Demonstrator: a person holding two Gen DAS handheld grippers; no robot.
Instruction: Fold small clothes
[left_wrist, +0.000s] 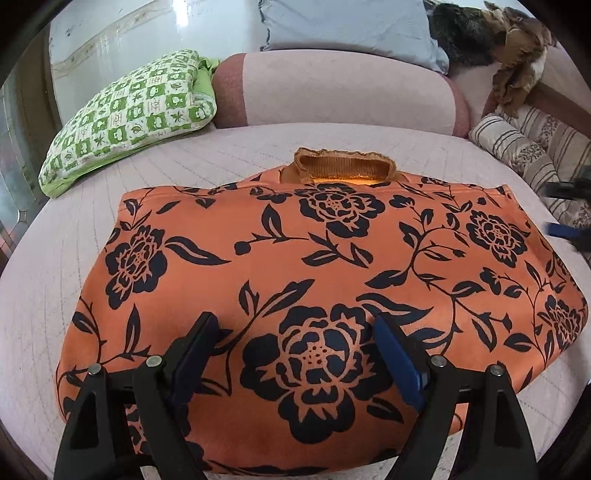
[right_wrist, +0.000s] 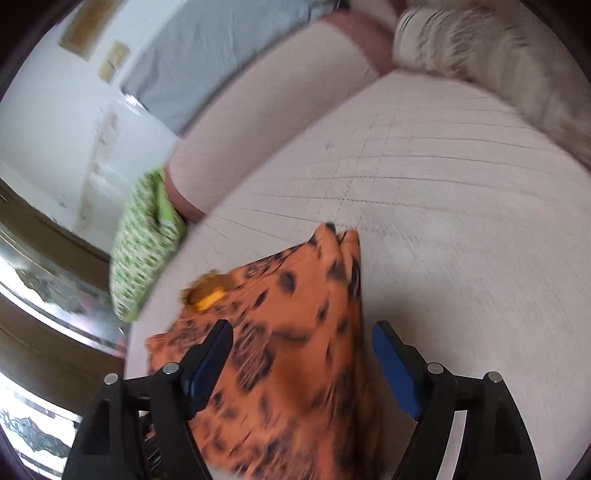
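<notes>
An orange garment (left_wrist: 295, 266) with a dark flower print lies flat on the pale quilted bed (left_wrist: 74, 258), its ribbed collar (left_wrist: 340, 171) at the far side. My left gripper (left_wrist: 295, 321) hovers over the near part of it. Its jaws stand wide apart and nothing is pinched between them. In the blurred right wrist view, my right gripper (right_wrist: 303, 326) is open over the right edge of the garment (right_wrist: 295, 332). The cloth lies under its jaws and the pads are not on it. The right gripper (left_wrist: 565, 210) also shows as a blur at the far right of the left wrist view.
A green checked pillow (left_wrist: 125, 118) lies at the back left. A pink bolster (left_wrist: 332, 92) runs along the back, with a blue-grey pillow (left_wrist: 351, 29) behind it. Striped cushions (left_wrist: 524, 147) and a brown furry bundle (left_wrist: 509, 55) sit at the back right.
</notes>
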